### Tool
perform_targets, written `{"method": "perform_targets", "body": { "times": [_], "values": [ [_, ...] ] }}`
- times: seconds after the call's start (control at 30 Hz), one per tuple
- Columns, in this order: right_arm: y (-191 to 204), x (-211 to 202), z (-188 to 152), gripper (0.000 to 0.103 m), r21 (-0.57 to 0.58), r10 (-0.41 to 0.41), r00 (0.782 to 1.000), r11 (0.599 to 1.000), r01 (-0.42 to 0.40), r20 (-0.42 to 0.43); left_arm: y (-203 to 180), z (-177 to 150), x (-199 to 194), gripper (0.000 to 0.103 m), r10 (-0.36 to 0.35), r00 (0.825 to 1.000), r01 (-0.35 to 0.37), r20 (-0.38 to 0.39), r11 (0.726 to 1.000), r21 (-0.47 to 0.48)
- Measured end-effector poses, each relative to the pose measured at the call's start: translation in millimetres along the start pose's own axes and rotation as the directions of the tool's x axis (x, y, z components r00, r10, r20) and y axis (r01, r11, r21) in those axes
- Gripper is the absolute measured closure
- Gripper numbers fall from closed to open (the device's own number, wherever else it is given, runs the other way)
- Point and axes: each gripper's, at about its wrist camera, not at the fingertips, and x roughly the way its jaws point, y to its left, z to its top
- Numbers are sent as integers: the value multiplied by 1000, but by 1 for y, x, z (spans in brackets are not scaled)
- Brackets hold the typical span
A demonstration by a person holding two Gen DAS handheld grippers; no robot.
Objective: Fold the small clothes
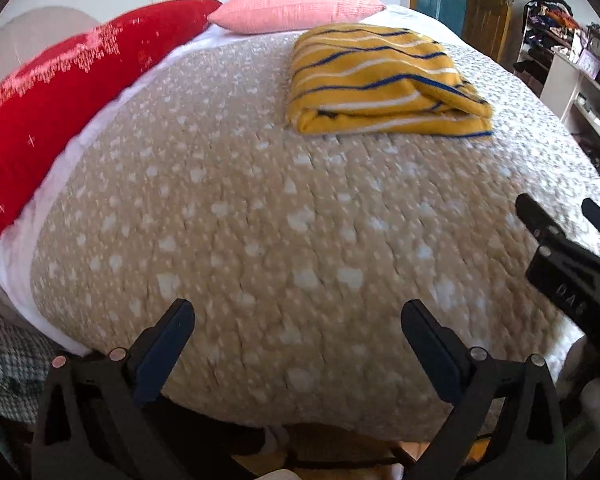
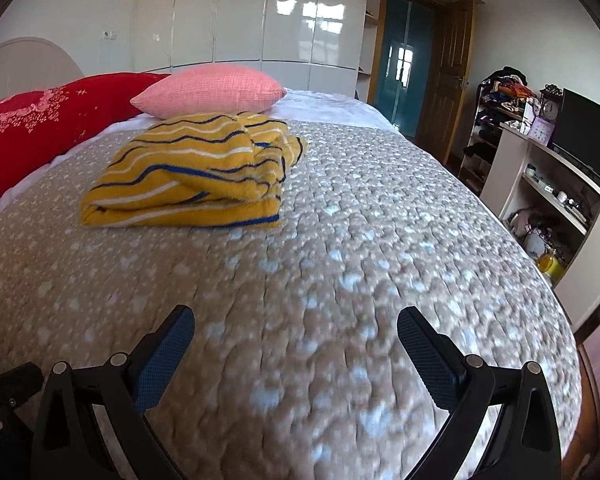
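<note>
My left tongs (image 1: 298,320) and right tongs (image 2: 296,326) are both wide apart, holding nothing; the folded yellow striped top (image 2: 196,176) lies on the bed (image 2: 380,240).

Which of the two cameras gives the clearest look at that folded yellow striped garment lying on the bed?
The left wrist view: the folded yellow garment with blue and white stripes shows its top face and stacked front edges clearly. The right wrist view sees it lower and more side-on, with bunched layers.
</note>
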Motion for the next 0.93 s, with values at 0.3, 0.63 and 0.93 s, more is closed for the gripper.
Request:
{"method": "perform_targets", "body": {
  "times": [0.3, 0.63, 0.93],
  "values": [
    [-14, 28, 5, 0, 56, 22, 999, 998, -19, -42, -9, 32, 19, 0, 4, 1000, -4, 10, 1000, 4],
    [-30, 30, 4, 0, 108, 12, 998, 994, -5, -63, -22, 47, 26, 0, -54, 999, 53, 8, 998, 32],
    [-19, 29, 4, 0, 76, 16, 998, 997, -11, -66, -29, 46, 34, 0, -63, 998, 62, 4, 997, 41]
  ]
}}
